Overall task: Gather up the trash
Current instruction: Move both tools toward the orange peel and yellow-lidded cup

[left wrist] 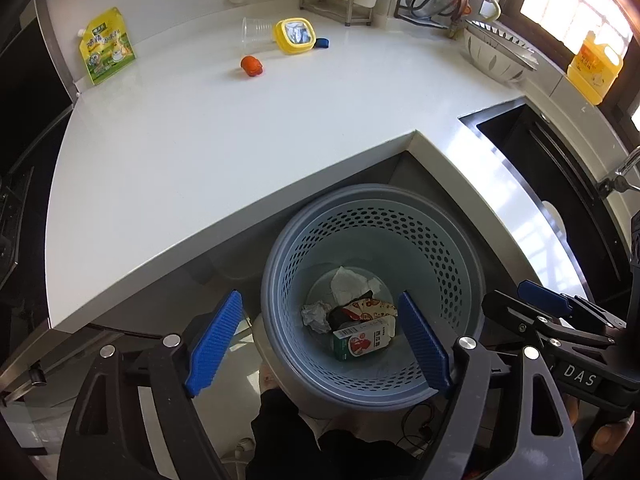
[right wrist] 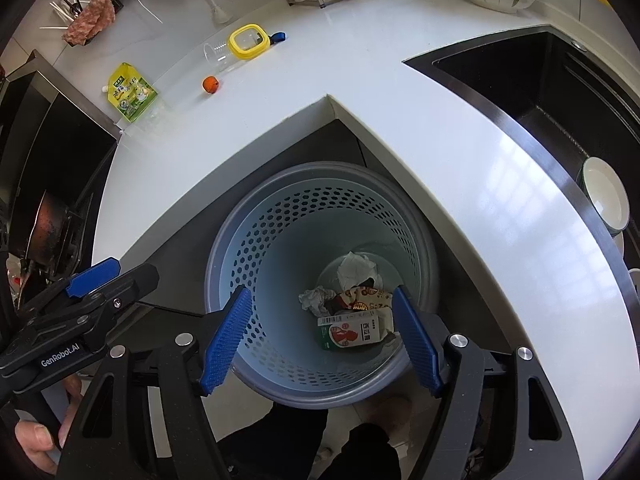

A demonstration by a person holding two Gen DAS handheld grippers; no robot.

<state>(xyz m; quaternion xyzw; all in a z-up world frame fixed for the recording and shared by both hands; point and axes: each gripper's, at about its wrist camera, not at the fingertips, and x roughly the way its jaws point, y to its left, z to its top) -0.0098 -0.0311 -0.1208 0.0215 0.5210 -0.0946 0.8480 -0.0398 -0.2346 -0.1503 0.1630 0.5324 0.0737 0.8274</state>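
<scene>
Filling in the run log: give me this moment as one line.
left gripper: jaws open, empty | right gripper: jaws open, empty | grey perforated plastic bin: holds green carton, crumpled paper

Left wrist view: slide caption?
Open left gripper above the bin holding a carton and crumpled paper.

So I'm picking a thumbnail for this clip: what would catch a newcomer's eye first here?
Probably the perforated grey-blue bin tucked into the counter's inner corner, with a green-and-white carton and crumpled paper at its bottom. Next, the blue fingers of both open grippers, spread empty above it. Further back on the white counter, a yellow-rimmed container and a green pouch stand out.
</scene>
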